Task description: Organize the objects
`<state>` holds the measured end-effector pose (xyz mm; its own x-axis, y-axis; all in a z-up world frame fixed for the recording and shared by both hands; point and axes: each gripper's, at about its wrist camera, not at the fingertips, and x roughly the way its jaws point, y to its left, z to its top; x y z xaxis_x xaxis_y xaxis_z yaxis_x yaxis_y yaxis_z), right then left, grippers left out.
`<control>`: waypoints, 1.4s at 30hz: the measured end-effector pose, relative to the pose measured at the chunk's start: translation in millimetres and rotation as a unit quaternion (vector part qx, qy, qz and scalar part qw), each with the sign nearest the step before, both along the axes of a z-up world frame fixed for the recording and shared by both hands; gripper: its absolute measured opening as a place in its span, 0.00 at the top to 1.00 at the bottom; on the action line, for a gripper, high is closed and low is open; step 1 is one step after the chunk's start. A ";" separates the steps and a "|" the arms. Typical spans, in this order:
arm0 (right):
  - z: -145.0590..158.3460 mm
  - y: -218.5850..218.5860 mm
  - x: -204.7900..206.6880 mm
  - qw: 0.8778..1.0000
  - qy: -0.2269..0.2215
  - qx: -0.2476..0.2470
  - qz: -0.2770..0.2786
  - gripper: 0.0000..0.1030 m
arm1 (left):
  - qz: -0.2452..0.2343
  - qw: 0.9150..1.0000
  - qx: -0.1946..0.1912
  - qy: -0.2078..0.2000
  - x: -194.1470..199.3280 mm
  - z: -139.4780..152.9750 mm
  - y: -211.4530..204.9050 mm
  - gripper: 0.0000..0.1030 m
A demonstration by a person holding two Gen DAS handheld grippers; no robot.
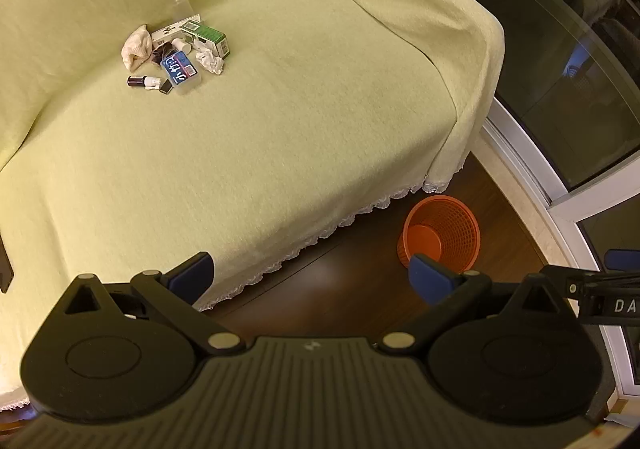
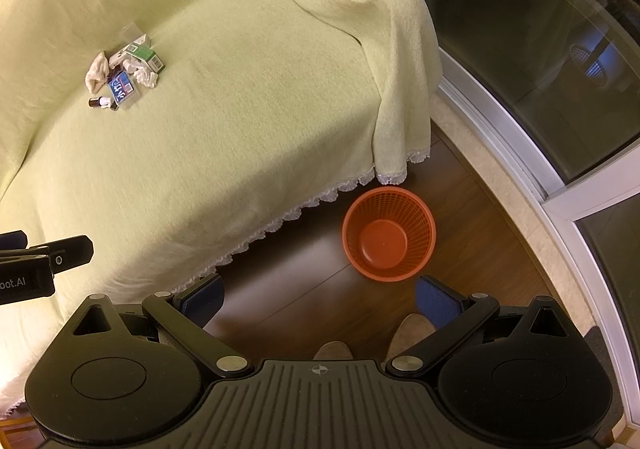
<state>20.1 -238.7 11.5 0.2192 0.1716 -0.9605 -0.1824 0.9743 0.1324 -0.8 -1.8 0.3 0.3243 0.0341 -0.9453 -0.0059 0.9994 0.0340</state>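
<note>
While both grippers gape unladen, orange basket (image 2: 389, 233) on floor, nothing inside.

Covered sofa (image 1: 280, 109), small clutter pile (image 1: 176, 57); wooden floor (image 2: 288, 289), orange basket (image 2: 389, 233)

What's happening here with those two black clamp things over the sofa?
A person is holding two grippers, about to tidy up. Both the left gripper and the right gripper have their jaws wide open and hold nothing. A little pile of clutter lies untouched on the covered sofa. An empty orange basket stands on the floor beside it.
</note>
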 end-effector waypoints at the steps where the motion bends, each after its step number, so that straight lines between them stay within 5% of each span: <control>1: 0.0 -0.1 0.0 1.000 0.000 0.000 0.000 0.03 | 0.000 1.000 0.000 0.001 0.3 -0.2 -0.2 0.01; 42: -10.9 1.0 0.3 1.000 0.009 0.001 0.004 0.03 | 0.002 1.000 -0.006 0.001 3.3 -7.2 4.5 0.01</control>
